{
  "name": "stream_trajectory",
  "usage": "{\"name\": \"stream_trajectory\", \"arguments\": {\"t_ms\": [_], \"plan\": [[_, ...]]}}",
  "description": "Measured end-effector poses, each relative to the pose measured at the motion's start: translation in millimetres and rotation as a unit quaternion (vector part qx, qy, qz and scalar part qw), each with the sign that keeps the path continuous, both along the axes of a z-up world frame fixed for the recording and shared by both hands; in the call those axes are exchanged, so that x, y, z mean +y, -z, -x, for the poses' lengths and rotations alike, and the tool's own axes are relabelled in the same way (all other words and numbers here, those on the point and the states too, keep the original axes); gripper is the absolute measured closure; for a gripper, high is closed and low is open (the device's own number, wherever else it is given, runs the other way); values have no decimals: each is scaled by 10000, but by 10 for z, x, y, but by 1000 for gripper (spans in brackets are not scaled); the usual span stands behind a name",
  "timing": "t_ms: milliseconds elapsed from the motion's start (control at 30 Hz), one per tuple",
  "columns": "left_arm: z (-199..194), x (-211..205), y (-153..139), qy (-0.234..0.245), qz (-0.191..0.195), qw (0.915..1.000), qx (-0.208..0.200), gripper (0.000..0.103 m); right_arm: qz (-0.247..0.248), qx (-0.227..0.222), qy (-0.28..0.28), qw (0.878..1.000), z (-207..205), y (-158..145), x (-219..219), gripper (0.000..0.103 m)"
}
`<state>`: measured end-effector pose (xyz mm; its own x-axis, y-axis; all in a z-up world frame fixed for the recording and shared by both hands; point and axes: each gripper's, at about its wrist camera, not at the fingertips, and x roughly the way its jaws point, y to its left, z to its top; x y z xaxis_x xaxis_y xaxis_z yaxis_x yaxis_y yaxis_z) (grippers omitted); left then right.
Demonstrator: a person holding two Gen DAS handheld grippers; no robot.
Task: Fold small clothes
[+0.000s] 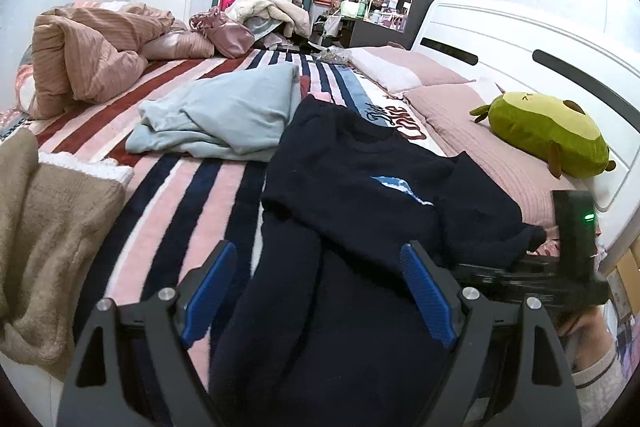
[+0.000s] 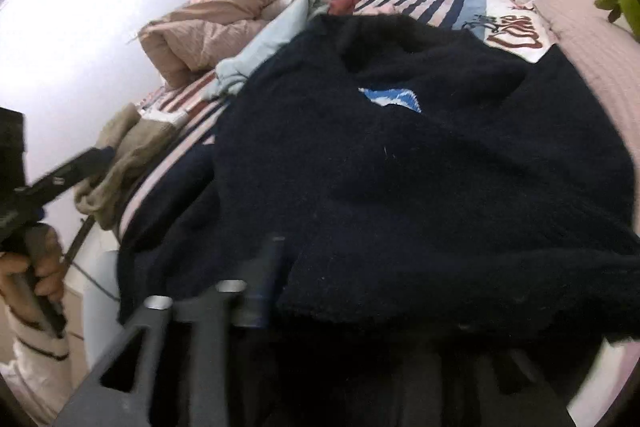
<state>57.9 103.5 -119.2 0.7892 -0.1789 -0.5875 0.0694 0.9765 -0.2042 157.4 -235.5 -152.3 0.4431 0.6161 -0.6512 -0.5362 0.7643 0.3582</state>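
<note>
Bedroom, cluttered; white headboard (image 1: 500,39) on the right, dark shelving behind. Bed (image 1: 160,187) covered with a pink, navy and red striped blanket.

Navy sweater (image 1: 360,187) lies on the blanket close to the near edge, front up, with a small blue-and-white motif showing on the chest. One sleeve is thrown across the body towards the pillows; the cloth is rumpled, not squared.

Left hand-held gripper (image 1: 320,291): jaws wide, blue pads clear on both sides, poised over the sweater's lower part with nothing pinched.

Right hand-held gripper (image 2: 360,307): picture motion-blurred. One finger shows at lower left; the other is lost under a fold of dark knit. Cannot tell how wide it stands, nor whether cloth is caught.

Also on the bed: pale blue garment (image 1: 216,119) just beyond the sweater, tan fleece (image 1: 44,235) at the left edge, bunched pink duvet (image 1: 88,55), green avocado plush (image 1: 548,131) on the pillow.

Risks, as judged:
- Thick knit draped over the right fingers may snag and drag, undoing the crossed sleeve.
- A pinch through doubled layers would lift more than the edge intended, leaving a lopsided fold.
- Sweater sits near the bed edge; a pull towards the person could slide its hem off.
- Pale blue garment lies close enough to be swept along.
</note>
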Motion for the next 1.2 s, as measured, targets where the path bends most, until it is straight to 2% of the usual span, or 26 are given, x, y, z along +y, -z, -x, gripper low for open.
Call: {"name": "stream_trajectory", "arguments": {"t_ms": [33, 100, 167, 267, 400, 500, 533, 567, 600, 633, 667, 733, 833, 933, 1033, 1067, 1133, 1200], "plan": [[5, 17, 3, 10, 22, 10000, -22, 21, -109, -76, 50, 9999, 55, -116, -127, 47], [10, 35, 12, 30, 53, 10000, -54, 21, -287, -126, 205, 9993, 111, -288, -301, 44], [5, 38, 17, 50, 78, 9999, -81, 21, -528, -27, 509, 9973, 158, -381, -533, 38], [-9, 24, 21, 91, 130, 9998, -115, 21, -1032, 339, 1055, 9885, 172, -353, -909, 28], [-13, 0, 28, 148, 195, 9996, -122, 21, -1276, 625, 1440, 9793, 87, -249, -1120, 28], [-3, -5, 30, 157, 202, 9996, -119, 21, -1746, 829, 1518, 9693, -42, -179, -1152, 28], [-4, -5, 29, 157, 205, 9996, -124, 21, -1578, 810, 1697, 9694, -97, -154, -1119, 33], [-3, -4, 29, 155, 217, 9996, -125, 21, -1405, 766, 1795, 9707, -129, -155, -1082, 53], [-3, -1, 31, 151, 238, 9995, -127, 21, -1242, 729, 1857, 9720, -161, -156, -1039, 67], [1, 0, 26, 148, 242, 9995, -129, 21, -1104, 721, 1888, 9731, -198, -159, -975, 86], [7, 8, 25, 139, 262, 9995, -144, 21, -1089, 702, 1903, 9731, -213, -177, -938, 91], [29, 49, 22, 100, 286, 9994, -185, 21, -1163, 461, 1831, 9751, -182, -293, -871, 93], [66, 139, 4, 15, 307, 9992, -255, 21, -1032, -162, 1581, 9819, -82, -594, -617, 94], [132, 277, -34, -126, 294, 9988, -365, 21, -873, -590, 1067, 9887, 19, -830, -236, 94], [206, 426, -60, -265, 294, 9982, -458, 21, -631, -730, 569, 9937, 99, -895, 155, 94], [239, 498, -69, -337, 316, 9977, -489, 21, -380, -829, 464, 9948, 125, -896, 318, 94], [289, 596, -71, -430, 372, 9970, -517, 21, 111, -1004, 523, 9935, 149, -876, 512, 94], [337, 687, -63, -500, 397, 9966, -527, 21, 275, -1100, 707, 9910, 159, -868, 544, 94]]}}
